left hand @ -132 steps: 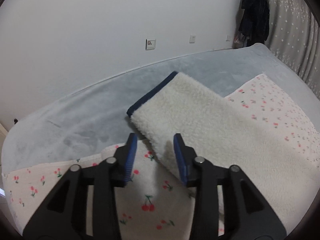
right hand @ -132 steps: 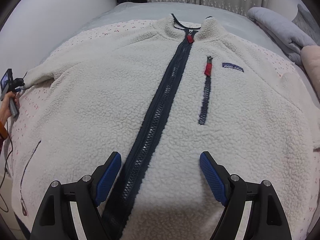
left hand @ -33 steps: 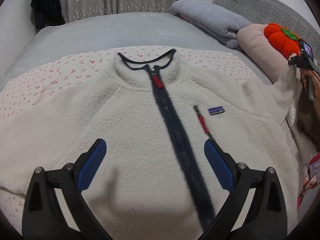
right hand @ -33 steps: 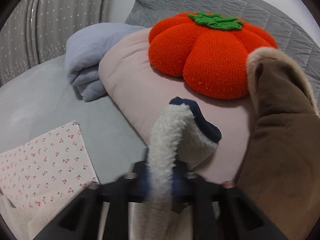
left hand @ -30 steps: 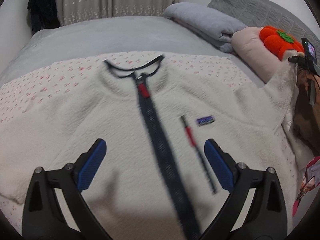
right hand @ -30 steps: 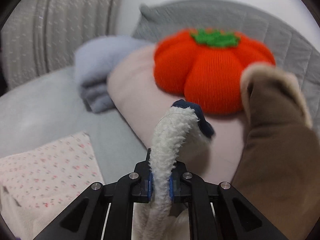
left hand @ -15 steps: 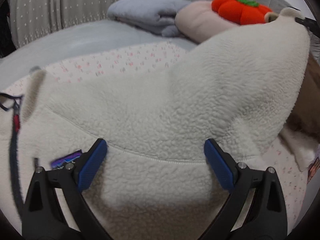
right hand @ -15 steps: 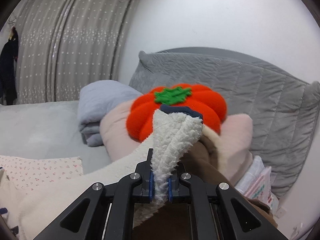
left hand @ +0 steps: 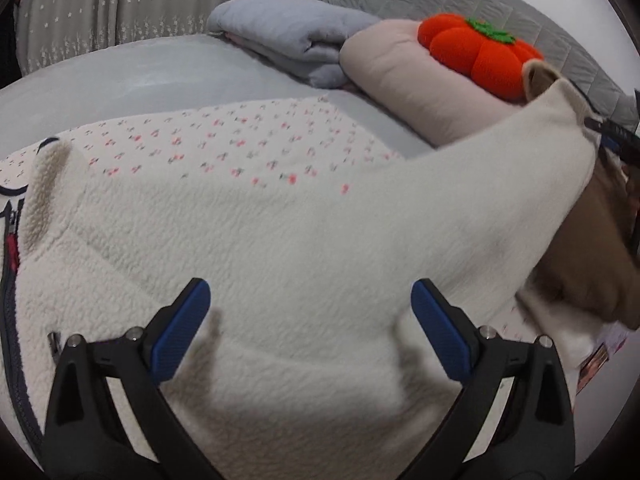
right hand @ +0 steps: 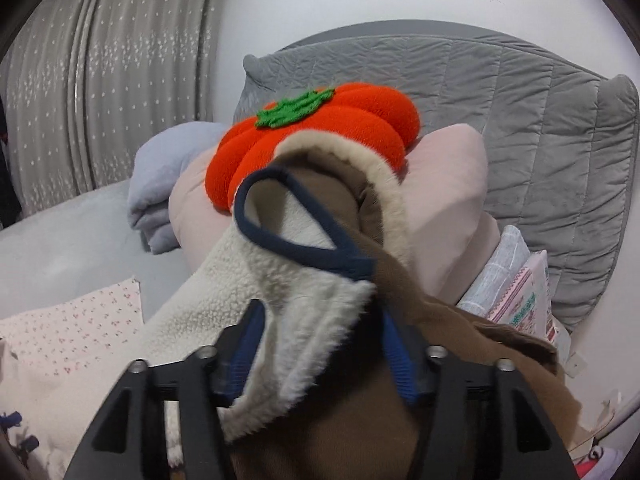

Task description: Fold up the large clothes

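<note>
A cream fleece jacket with a dark blue zip lies on a cherry-print sheet on the bed. Its right sleeve is lifted up and to the right. My left gripper is open and empty, low over the jacket's shoulder. In the right wrist view my right gripper has its jaws apart, and the sleeve cuff with navy trim lies loose between them, over a brown fleece-lined garment.
An orange pumpkin cushion sits on a pink pillow beside a folded grey blanket. A grey quilted headboard stands behind. Folded cloths lie at the right. Grey curtains hang at the left.
My right gripper has opened; the sleeve cuff it was pinching now lies loose between its jaws. The left gripper has moved a little to the right over the jacket's shoulder.
</note>
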A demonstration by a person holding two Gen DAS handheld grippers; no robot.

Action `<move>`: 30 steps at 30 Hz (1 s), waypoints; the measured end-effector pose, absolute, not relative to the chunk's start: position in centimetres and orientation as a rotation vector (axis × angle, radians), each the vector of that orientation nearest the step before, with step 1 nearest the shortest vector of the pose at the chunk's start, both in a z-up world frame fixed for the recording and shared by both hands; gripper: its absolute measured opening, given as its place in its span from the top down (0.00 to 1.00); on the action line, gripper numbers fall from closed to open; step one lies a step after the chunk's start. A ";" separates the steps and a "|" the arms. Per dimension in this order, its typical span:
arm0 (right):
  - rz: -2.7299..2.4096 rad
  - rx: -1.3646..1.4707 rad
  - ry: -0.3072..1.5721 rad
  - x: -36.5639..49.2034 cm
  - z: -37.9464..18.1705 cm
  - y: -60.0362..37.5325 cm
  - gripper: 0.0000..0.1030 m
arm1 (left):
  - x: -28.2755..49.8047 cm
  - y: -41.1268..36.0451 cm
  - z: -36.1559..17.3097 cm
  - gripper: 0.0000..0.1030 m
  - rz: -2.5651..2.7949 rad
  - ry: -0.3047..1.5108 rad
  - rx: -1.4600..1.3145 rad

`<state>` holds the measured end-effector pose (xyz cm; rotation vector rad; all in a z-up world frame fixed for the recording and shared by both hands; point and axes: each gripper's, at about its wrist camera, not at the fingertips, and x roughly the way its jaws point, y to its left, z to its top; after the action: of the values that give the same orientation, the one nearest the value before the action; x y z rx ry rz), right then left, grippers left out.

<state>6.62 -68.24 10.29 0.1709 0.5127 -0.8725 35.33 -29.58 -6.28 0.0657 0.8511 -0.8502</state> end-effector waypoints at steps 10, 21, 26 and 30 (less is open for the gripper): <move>-0.810 0.166 0.517 5.5 12.1 -65.3 0.24 | 32.2 -37.5 -10.5 0.06 -0.787 0.899 0.370; -0.498 0.143 0.574 2.4 10.9 -52.9 0.20 | 28.0 -27.8 -4.4 0.06 -0.770 0.910 0.261; -0.337 0.146 0.635 0.9 7.2 -47.4 0.20 | 24.9 -19.5 -3.5 0.06 -0.668 0.917 0.274; -0.254 0.172 0.709 0.2 3.7 -44.3 0.20 | 23.1 -11.4 -3.5 0.06 -0.567 0.953 0.247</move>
<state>0.24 -44.31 3.75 0.1717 0.7093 -0.2542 23.08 -11.36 -3.49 0.2469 0.9531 -0.5673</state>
